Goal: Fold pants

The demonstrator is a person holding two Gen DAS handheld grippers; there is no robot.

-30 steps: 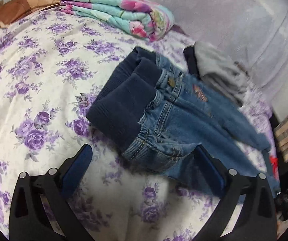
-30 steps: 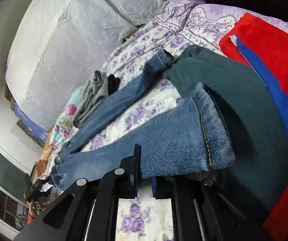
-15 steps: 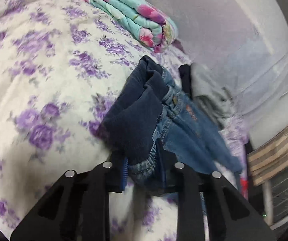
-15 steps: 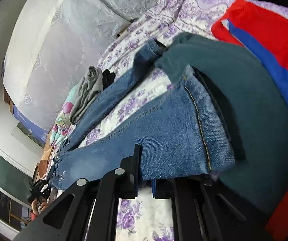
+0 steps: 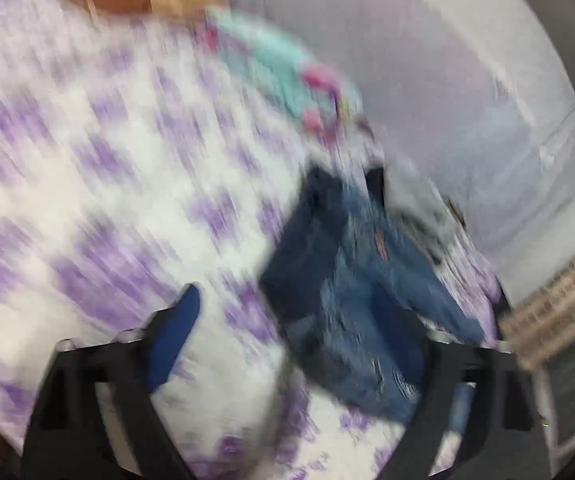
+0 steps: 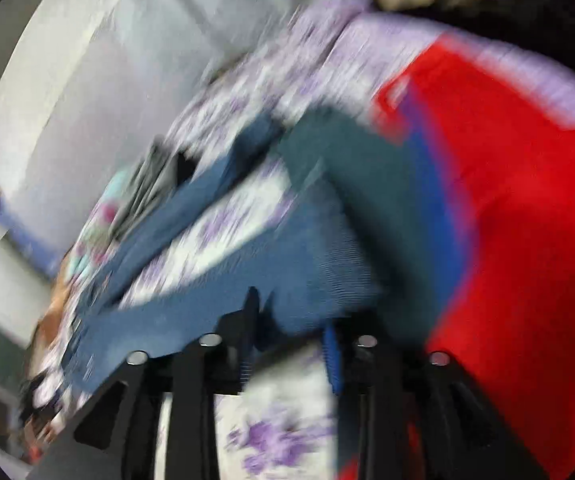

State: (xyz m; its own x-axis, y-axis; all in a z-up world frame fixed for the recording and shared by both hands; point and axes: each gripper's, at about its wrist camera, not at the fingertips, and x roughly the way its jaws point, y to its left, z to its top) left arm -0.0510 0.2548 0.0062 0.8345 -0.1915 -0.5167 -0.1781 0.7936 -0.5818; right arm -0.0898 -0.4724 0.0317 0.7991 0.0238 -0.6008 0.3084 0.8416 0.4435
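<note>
Lying across the bed (image 5: 87, 184) with its purple-flowered sheet, the jeans (image 5: 351, 288) fill the lower centre-right of the left wrist view, heavily blurred, the dark waistband end toward the frame's middle and the legs running off to the lower right. The left tongs (image 5: 299, 344) stand wide open at the bottom of that frame, one blue pad at lower left over the sheet, the other arm at lower right with denim in front of it; nothing is pinched between them. A folded turquoise blanket (image 5: 287, 76) sits at upper centre, a grey garment (image 5: 415, 200) just beside the jeans on their right. In the right wrist view the jeans (image 6: 287, 276) stretch from lower left to centre, one leg hem lying at the right tongs (image 6: 291, 328), whose fingers stand partly apart with the cloth edge between them; blur hides whether they grip it. A dark teal garment (image 6: 371, 184) and a red cloth (image 6: 519, 216) lie to the right
</note>
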